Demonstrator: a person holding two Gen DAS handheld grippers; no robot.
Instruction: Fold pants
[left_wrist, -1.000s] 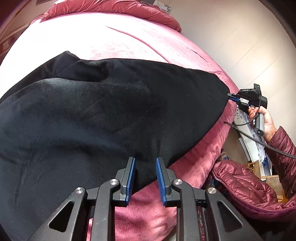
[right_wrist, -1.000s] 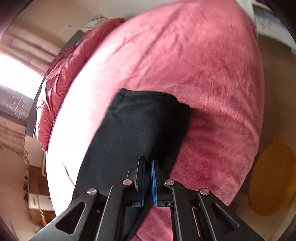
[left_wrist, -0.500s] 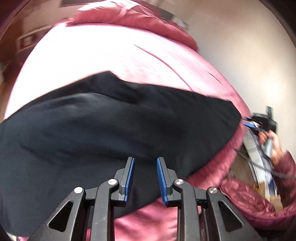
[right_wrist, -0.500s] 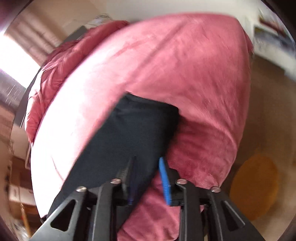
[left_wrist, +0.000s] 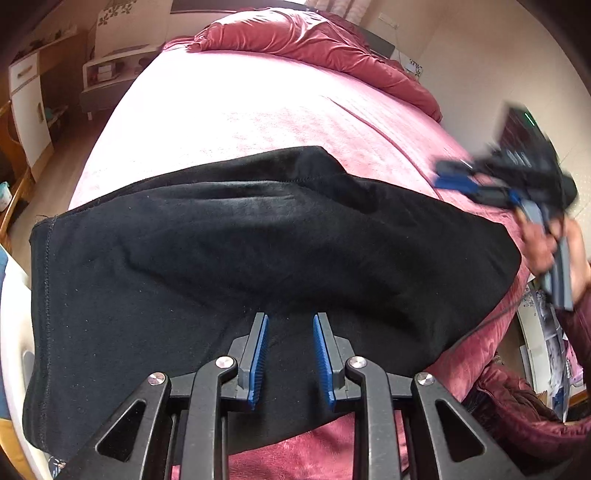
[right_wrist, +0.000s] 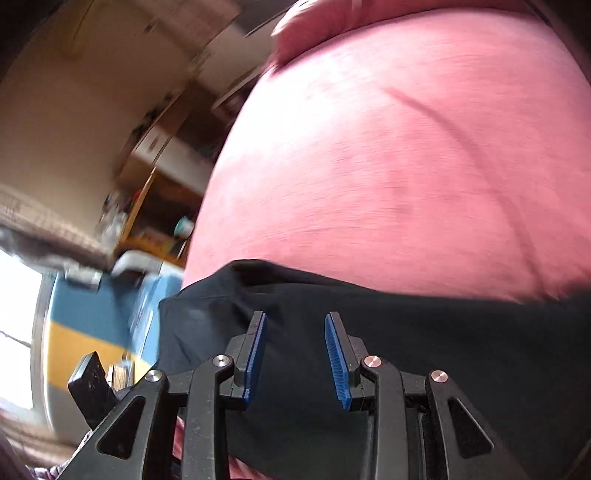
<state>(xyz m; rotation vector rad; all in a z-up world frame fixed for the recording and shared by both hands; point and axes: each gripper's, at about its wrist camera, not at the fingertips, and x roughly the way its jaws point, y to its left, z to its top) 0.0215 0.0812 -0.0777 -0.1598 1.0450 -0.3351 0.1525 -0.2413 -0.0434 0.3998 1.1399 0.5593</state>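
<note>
The black pants (left_wrist: 236, 266) lie flat across the near part of a pink-covered bed (left_wrist: 229, 110), one stitched end at the left. My left gripper (left_wrist: 290, 325) is open and empty, just above the pants' near edge. My right gripper (left_wrist: 454, 177) shows blurred at the right in the left wrist view, lifted off the cloth. In the right wrist view the right gripper (right_wrist: 295, 321) is open and empty over the pants (right_wrist: 424, 343).
A crumpled red duvet (left_wrist: 332, 40) lies at the head of the bed. White cabinets (left_wrist: 29, 103) and shelves stand to the left. A red padded jacket (left_wrist: 517, 406) and papers lie at the lower right. A blue and yellow object (right_wrist: 88, 325) is beside the bed.
My right gripper let go of the pants' right end, opened, lifted and swung round to face across the bed. My left gripper moved back and higher, so more of the pants shows.
</note>
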